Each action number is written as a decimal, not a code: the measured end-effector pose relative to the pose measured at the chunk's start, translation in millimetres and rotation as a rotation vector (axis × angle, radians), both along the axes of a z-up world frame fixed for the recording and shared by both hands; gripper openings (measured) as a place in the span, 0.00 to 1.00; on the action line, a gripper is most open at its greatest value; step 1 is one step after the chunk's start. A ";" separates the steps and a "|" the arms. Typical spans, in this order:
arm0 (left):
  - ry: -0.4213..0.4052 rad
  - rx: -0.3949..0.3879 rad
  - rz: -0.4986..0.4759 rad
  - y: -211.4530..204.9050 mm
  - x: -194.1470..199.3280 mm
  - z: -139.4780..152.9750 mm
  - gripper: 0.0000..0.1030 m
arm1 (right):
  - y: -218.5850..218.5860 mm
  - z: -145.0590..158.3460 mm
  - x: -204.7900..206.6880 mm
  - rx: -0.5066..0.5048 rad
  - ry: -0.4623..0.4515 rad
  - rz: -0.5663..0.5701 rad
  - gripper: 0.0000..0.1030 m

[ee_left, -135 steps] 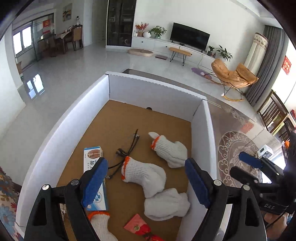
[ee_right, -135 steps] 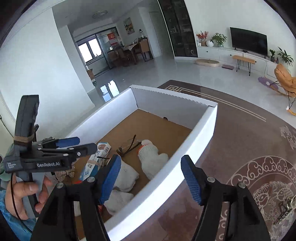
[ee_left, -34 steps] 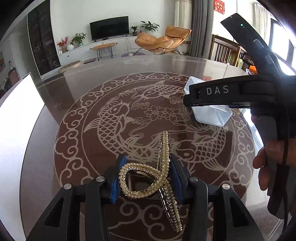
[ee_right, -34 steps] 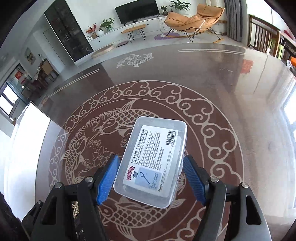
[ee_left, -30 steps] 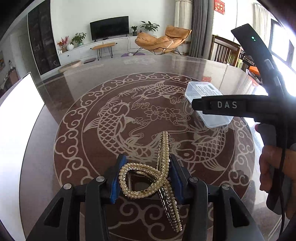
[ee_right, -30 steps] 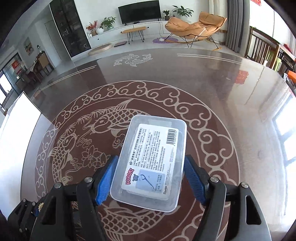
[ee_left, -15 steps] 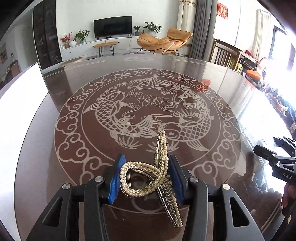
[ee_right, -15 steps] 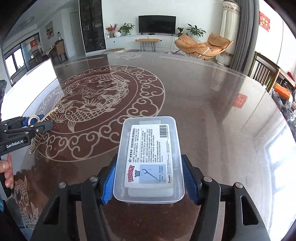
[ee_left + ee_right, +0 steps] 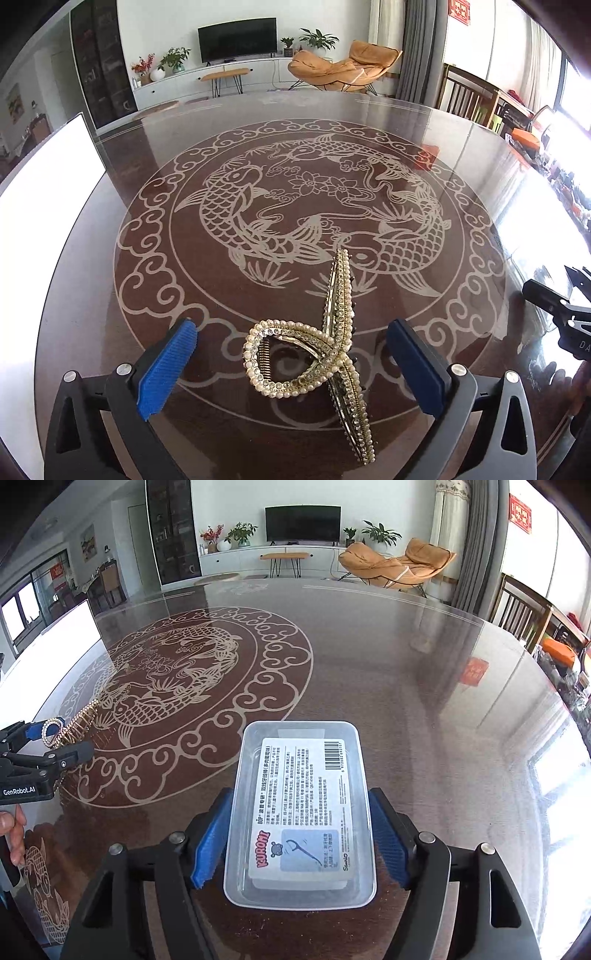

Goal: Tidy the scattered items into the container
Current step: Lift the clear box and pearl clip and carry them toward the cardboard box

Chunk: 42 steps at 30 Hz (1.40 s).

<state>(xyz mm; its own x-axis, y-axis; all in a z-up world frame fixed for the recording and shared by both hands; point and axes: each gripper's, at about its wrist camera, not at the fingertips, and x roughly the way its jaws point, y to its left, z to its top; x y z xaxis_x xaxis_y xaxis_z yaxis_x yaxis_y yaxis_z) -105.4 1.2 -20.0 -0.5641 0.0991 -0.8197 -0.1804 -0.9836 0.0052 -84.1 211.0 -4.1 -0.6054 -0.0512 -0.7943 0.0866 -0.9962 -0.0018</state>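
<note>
A pearl-studded gold hair clip [image 9: 341,332] lies on the dark glass table between the blue pads of my left gripper [image 9: 291,328]. Those jaws are opening wide and neither pad touches the clip. In the right wrist view a clear plastic box of floss picks [image 9: 301,812] rests label-up on the table, inside my right gripper [image 9: 299,794]. Its jaws are opening and the pads stand just off the box's long sides. The left gripper [image 9: 55,740] and hair clip [image 9: 79,716] show at the far left of that view.
The white wall of the container [image 9: 48,177] stands at the table's left edge, also seen as the container [image 9: 66,638]. The table [image 9: 110,229] bears a carp medallion. Wooden chairs [image 9: 517,609] stand beyond the right rim. A hand [image 9: 14,830] holds the left gripper.
My left jaws have sprung wide and let go of the hair clip, which stays on the table. The right jaws have eased off the box after carrying it right, off the medallion.
</note>
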 end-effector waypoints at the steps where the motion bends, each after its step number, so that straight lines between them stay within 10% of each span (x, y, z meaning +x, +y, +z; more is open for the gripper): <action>1: 0.000 0.000 0.000 -0.1 0.0 -0.2 1.00 | -0.1 0.0 0.1 0.000 0.000 0.000 0.70; 42: -0.005 0.000 0.002 0.5 0.9 -1.2 1.00 | -0.2 -0.4 -1.1 -0.002 0.000 0.000 0.70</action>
